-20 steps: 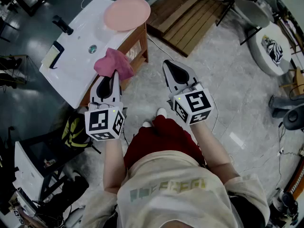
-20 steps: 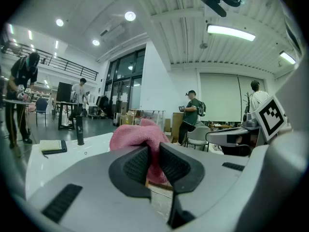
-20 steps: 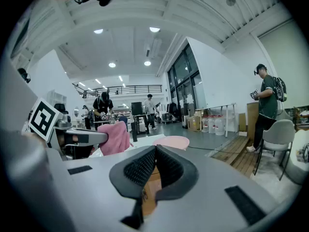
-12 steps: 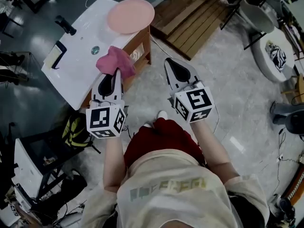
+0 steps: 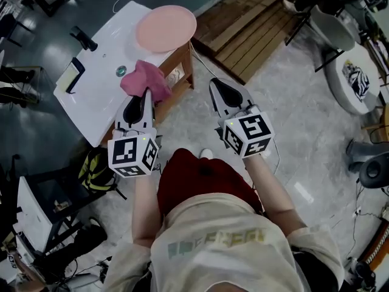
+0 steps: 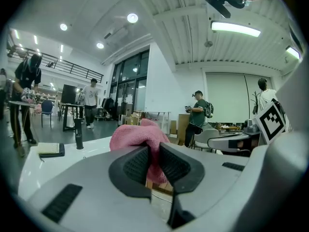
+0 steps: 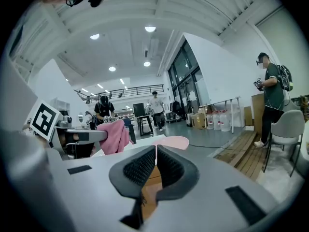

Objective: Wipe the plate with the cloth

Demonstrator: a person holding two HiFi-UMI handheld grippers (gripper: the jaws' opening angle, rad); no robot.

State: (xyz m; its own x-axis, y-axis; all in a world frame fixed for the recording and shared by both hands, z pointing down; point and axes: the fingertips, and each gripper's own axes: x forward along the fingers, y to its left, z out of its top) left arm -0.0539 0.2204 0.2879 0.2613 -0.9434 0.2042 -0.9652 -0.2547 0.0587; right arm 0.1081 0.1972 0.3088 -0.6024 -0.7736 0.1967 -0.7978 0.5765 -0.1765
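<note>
Cloth (image 5: 143, 79) in left hand-held gripper (image 5: 144, 95)

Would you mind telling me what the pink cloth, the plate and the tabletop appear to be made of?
Cloth: soft, fuzzy fabric, perhaps microfibre or terry; it bunches in folds where the left gripper pinches it. Plate: smooth matte pink, likely plastic or glazed ceramic; unclear which. Tabletop: smooth white, probably laminate, with a slight sheen.

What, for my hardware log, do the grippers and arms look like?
Both the left gripper and right gripper have pale grey tapering shells with black ribbed pads, each carrying a white cube of black square markers. The sleeves are short and cream.
</note>
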